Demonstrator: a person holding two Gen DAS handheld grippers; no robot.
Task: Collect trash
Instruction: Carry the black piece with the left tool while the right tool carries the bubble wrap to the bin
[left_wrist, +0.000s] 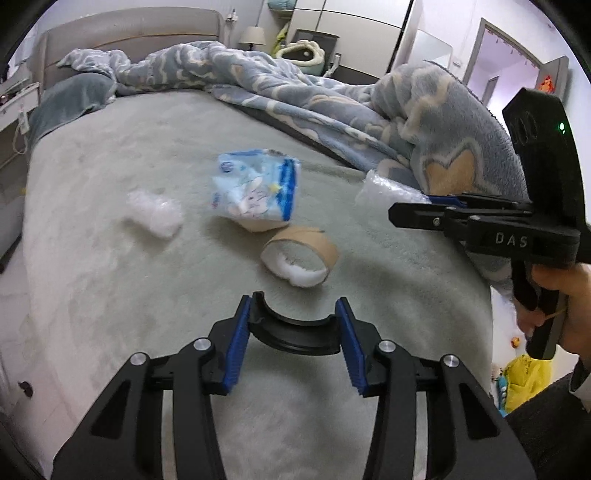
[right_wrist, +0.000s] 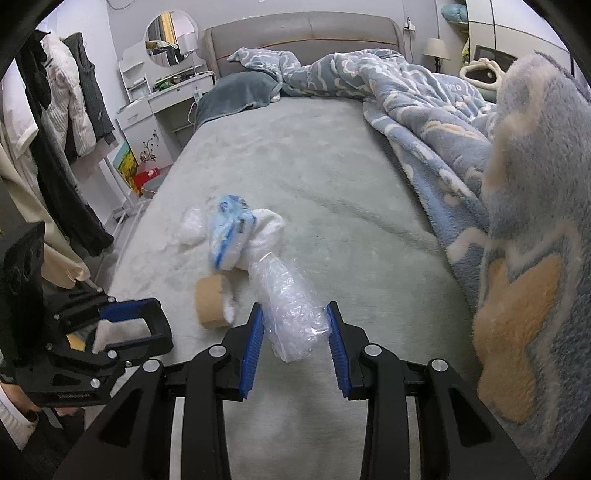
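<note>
Trash lies on the grey-green bed sheet (left_wrist: 110, 155): a brown cardboard tape roll (left_wrist: 300, 254) (right_wrist: 211, 302), a blue and white tissue pack (left_wrist: 258, 186) (right_wrist: 231, 230), a crumpled white plastic piece (left_wrist: 155, 212) (right_wrist: 192, 225) and a wad of clear bubble wrap (right_wrist: 288, 299) (left_wrist: 384, 190). My left gripper (left_wrist: 293, 312) is open and empty, just short of the tape roll. My right gripper (right_wrist: 295, 314) is open, its blue pads on either side of the bubble wrap's near end; I cannot tell whether they touch it. It shows from the side in the left wrist view (left_wrist: 406, 214).
A rumpled blue fleece blanket (right_wrist: 517, 184) is heaped along the bed's right side, close to my right gripper. A grey pillow (right_wrist: 236, 92) and headboard lie at the far end. A dressing table (right_wrist: 155, 110) and hanging coats (right_wrist: 62, 110) stand left of the bed. A yellow bag (left_wrist: 524, 380) lies on the floor.
</note>
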